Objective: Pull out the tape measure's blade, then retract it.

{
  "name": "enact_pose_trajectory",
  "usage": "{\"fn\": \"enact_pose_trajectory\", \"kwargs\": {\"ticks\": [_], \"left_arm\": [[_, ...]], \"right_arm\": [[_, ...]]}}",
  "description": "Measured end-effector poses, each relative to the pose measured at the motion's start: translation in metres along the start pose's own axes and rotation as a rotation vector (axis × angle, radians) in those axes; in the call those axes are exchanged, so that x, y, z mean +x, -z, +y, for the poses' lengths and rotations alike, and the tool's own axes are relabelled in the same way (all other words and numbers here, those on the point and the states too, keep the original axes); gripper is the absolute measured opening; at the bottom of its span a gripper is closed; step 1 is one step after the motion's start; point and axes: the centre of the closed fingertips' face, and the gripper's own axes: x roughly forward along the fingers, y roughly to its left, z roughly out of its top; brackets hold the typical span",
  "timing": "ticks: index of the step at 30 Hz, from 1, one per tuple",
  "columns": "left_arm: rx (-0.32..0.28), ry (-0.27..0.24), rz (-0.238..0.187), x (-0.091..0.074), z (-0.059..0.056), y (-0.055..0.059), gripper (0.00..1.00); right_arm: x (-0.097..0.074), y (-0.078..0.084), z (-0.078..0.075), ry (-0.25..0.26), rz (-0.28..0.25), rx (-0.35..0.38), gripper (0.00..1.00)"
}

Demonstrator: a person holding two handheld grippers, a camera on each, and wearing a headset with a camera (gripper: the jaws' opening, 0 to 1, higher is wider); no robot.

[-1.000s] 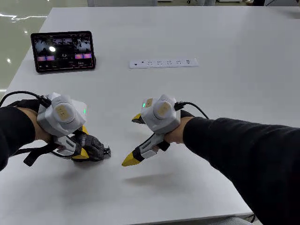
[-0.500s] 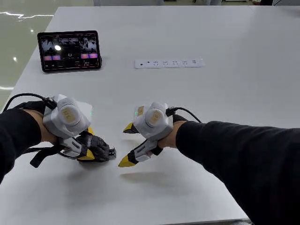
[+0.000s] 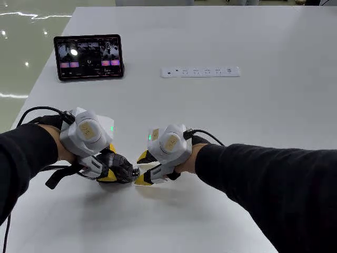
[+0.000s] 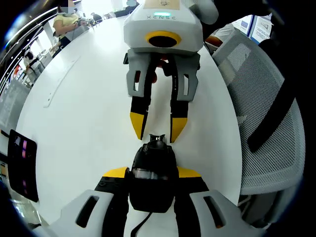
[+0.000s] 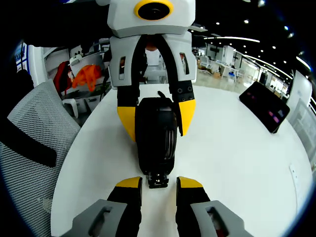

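A black tape measure lies on the white table, with my left gripper shut on its body. In the left gripper view the case sits between my yellow-tipped jaws, and its blade hook points away from me. My right gripper faces it from the right, open, with its two jaws either side of the hook. In the right gripper view the hook lies in the gap of my right gripper, untouched by either pad. Beyond it the left gripper clamps the case.
A tablet stands at the table's far left, and a white power strip lies at the far middle. The white table spreads to the right. A grey mesh chair stands off the near edge.
My right gripper has moved left across the table until its open jaws sit around the tape's hook. The left gripper keeps hold of the case; the head camera has shifted.
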Motion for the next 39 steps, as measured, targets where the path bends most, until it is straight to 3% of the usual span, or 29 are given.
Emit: {"fn": "enact_pose_trajectory", "kwargs": {"ticks": [5,16,23,29,39], "left_arm": [[-0.002,0.004,-0.007,0.0005,0.0006,-0.0001,0.3],[-0.003,0.006,-0.027,0.001,0.0005,-0.0004,0.3],[0.007,0.005,-0.027,0.0011,-0.0003,-0.0003,0.3],[0.017,-0.001,-0.008,0.001,-0.0008,0.0009,0.3],[0.018,-0.01,-0.018,0.0001,0.0001,0.0014,0.3]], "right_arm": [[0.0065,-0.0018,0.002,-0.007,0.011,-0.027,0.12],[0.0082,0.0013,0.0012,0.004,0.071,0.006,0.12],[0.0068,0.0018,0.0029,-0.024,0.068,-0.109,0.09],[0.0059,0.0033,0.0012,-0.021,0.071,-0.056,0.09],[0.0036,0.0048,0.0005,-0.024,0.079,-0.035,0.09]]}}
